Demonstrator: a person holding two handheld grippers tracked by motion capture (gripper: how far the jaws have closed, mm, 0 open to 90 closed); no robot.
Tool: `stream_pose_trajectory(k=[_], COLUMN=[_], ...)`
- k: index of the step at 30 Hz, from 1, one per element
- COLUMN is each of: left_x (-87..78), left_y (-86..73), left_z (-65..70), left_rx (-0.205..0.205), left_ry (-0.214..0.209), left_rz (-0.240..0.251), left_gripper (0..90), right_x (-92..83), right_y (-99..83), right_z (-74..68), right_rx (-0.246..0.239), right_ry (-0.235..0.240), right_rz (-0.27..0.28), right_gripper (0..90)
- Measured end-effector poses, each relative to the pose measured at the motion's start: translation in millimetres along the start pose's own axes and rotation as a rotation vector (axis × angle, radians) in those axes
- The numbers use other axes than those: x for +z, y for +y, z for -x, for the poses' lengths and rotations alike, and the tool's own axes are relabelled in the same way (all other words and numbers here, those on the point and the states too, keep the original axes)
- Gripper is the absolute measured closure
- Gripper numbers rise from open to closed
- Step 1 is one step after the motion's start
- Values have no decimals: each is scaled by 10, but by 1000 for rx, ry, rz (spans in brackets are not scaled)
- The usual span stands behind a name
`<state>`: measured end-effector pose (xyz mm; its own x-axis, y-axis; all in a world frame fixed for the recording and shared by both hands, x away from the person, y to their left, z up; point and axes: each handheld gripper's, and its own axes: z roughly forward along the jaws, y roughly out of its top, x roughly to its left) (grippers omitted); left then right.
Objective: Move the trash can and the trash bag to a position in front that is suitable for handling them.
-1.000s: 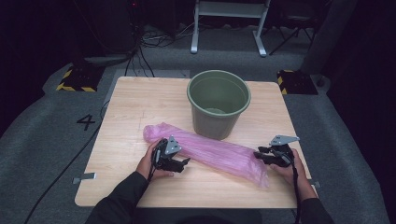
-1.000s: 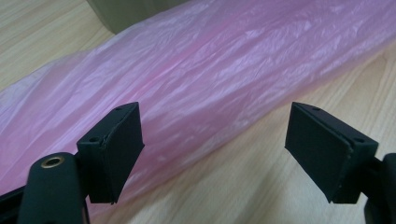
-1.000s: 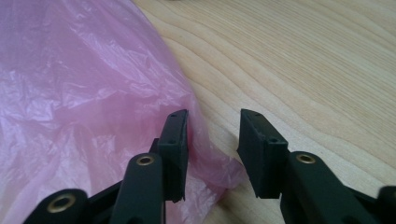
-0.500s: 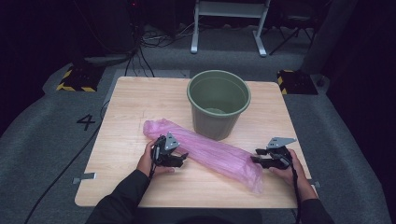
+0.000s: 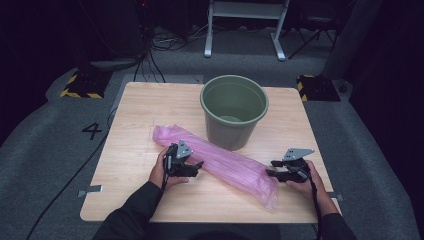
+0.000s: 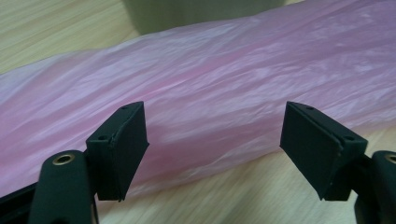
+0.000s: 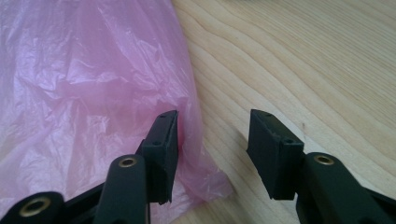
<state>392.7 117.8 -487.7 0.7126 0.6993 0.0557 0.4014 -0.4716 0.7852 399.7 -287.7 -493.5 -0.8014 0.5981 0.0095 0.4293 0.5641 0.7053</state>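
Observation:
A long pink plastic bag (image 5: 225,162) lies slantwise across the wooden table (image 5: 140,110), in front of a green bucket (image 5: 234,107). My left gripper (image 5: 197,167) rests at the bag's near side, left of its middle. Its jaws (image 6: 215,149) stand open and the bag (image 6: 210,84) lies just beyond them. My right gripper (image 5: 272,169) is at the bag's right end, and its jaws (image 7: 212,149) have just been opening. A crumpled edge of the bag (image 7: 93,93) lies against the left pad and partly in the gap, unpinched.
The bucket stands upright at the back middle of the table, with the bag's far side close to its base. Bare wood lies left of the bag and along the near edge. Grey floor with cables and stands surrounds the table.
The right gripper's jaws stand wider than before, and the bag's right end has sunk flatter onto the table. Both hands have stayed almost where they were.

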Motion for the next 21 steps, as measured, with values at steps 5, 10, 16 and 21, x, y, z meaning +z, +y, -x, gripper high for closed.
stream_pose_trajectory(k=[5, 10, 16, 21], left_x=[65, 88, 119, 130], left_y=[15, 2, -10, -11], left_z=[72, 56, 54, 68], left_rx=[46, 38, 58, 73], left_ry=[-33, -35, -40, -53], left_rz=[-36, -60, -89, -96], left_gripper=[222, 322, 517, 553], right_x=[10, -10, -156, -237], right_y=[7, 10, 91, 233], right_z=[-13, -4, -37, -183], right_rx=[-7, 7, 40, 21], right_ry=[9, 0, -13, -17], right_rz=[-1, 13, 92, 147], right_gripper=[486, 386, 327, 281])
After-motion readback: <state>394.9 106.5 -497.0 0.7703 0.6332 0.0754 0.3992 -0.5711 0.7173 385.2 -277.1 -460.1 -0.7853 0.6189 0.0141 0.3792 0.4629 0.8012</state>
